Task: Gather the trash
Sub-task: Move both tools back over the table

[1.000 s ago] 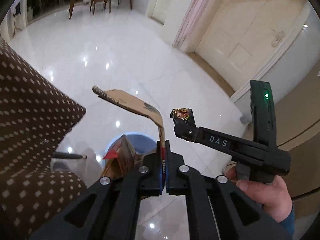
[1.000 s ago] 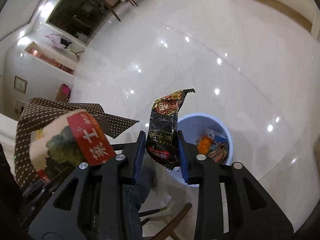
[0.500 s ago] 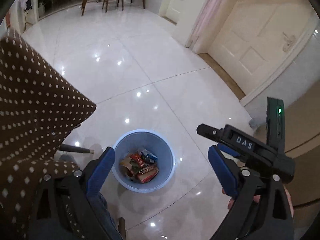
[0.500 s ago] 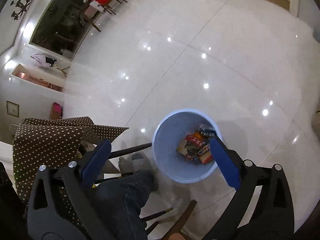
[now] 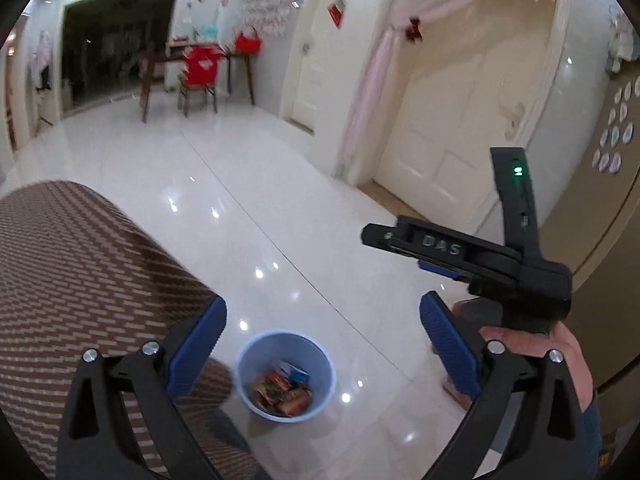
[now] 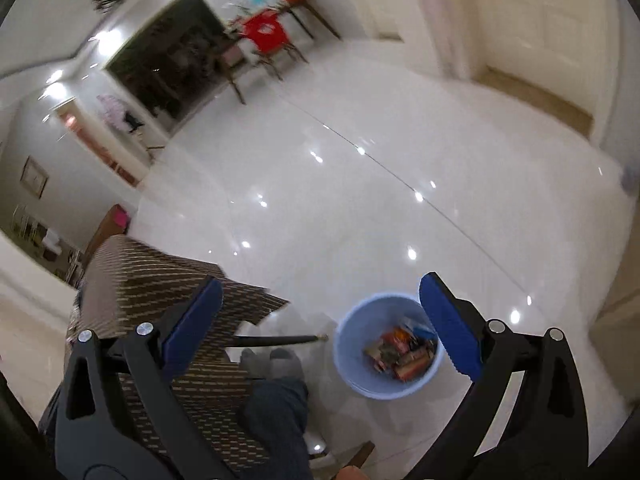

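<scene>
The left claw (image 5: 322, 342) stands spread wide with nothing between its blue pads (image 5: 196, 348); its jaws have just been opening. The right claw (image 6: 320, 332) is spread just as wide and is also bare. In the left wrist view the right claw (image 5: 400, 240) shows side-on at the right, gripped from below by the person's hand (image 5: 560, 356), with a green light lit on its upright part.

Below both claws, on the white tiled floor (image 5: 280, 216), sits a pale blue bin (image 5: 286, 376), upright and open-topped. The trash (image 5: 282, 394) lies in its bottom: a heap of red, orange and dark wrappers. In the right wrist view the bin (image 6: 352, 344) shows between the 2 fingers, toward the right one.

Left of the bin, the corner of a counter under a brown dotted cloth (image 6: 160, 280) overhangs the floor. The person's leg in dark trousers (image 6: 276, 412) is beside it.

Farther back, a red chair (image 5: 200, 66) stands at a wooden table, blurred. A cream door (image 5: 452, 120) is at right.
</scene>
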Tool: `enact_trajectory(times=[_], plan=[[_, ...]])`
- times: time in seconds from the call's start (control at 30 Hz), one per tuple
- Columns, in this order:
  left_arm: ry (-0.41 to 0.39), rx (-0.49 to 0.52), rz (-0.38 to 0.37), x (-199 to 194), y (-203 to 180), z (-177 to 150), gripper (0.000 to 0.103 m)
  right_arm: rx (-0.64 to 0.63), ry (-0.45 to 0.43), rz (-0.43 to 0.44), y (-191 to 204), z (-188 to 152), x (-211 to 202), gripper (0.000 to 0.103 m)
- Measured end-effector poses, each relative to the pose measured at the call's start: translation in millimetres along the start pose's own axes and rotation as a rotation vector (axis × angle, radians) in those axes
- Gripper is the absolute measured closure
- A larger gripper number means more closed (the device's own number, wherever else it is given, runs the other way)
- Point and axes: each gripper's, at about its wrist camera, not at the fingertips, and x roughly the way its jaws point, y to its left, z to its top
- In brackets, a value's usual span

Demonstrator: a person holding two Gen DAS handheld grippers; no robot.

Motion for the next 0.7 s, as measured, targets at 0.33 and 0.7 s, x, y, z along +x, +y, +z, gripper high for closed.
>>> enact_trajectory(times=[0.33,0.7], plan=[[-0.137,-0.045,0.227,-114.9,101.2,7.2,0.006,-0.251,-0.082,0.103,153.6,-5.8,-32.6,0.006],[-0.160,-0.101,0.477,-185.7,222.8,-15.8,0.006,-0.442,-0.048,0.204,283.0,-38.3,-11.5,0.006]])
